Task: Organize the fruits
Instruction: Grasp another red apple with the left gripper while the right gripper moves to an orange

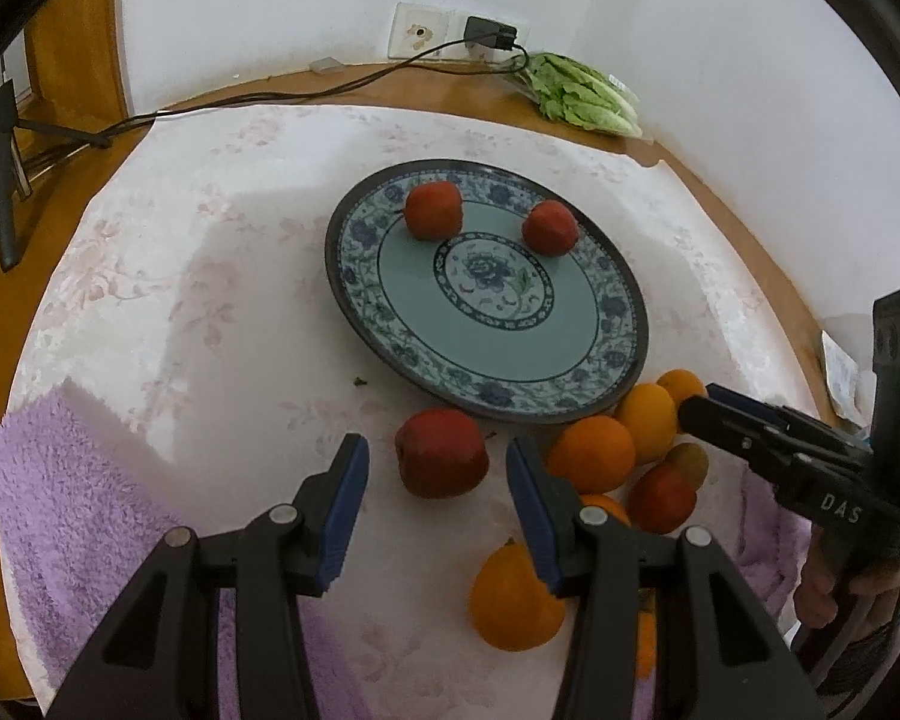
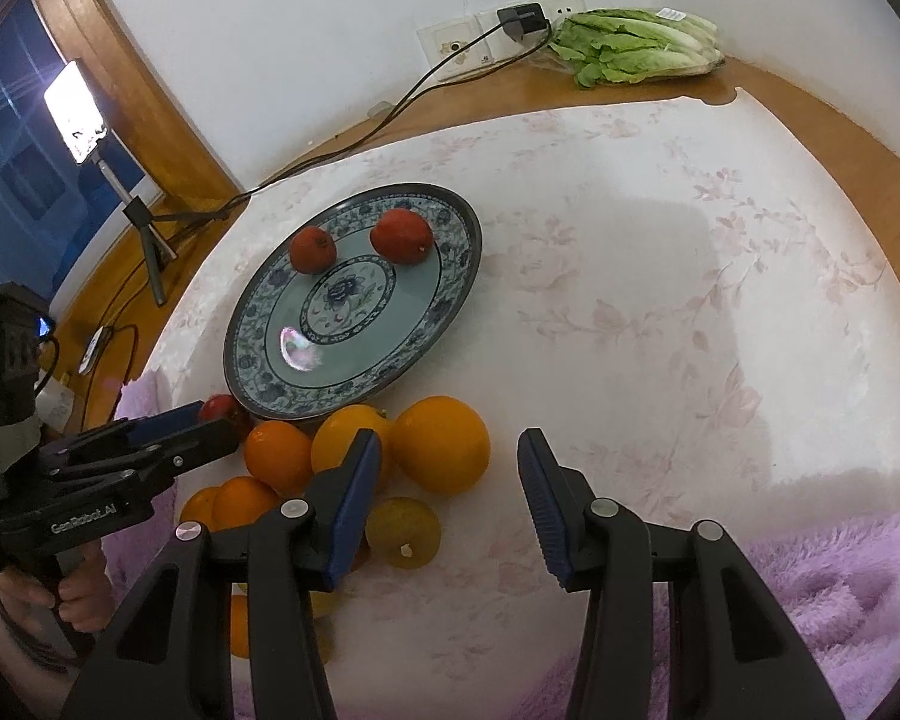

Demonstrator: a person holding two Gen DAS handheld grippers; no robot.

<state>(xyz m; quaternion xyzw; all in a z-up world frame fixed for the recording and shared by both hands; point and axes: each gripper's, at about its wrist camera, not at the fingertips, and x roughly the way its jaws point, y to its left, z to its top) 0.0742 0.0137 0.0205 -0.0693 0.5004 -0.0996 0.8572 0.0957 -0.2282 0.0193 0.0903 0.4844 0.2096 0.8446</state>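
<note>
Round glazed plate with blue floral rim carries two smooth red apples. Left gripper, jaws apart, brackets a third red apple just beside the plate's near rim. Right gripper, jaws apart and empty, hovers beside the dimpled oranges clustered at that rim.

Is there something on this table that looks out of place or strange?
Mostly the lettuce: a leafy vegetable lying at the back by the wall, far from the fruit. Also, only two red apples sit on the plate; the oranges lie piled on the cloth beside it.
</note>
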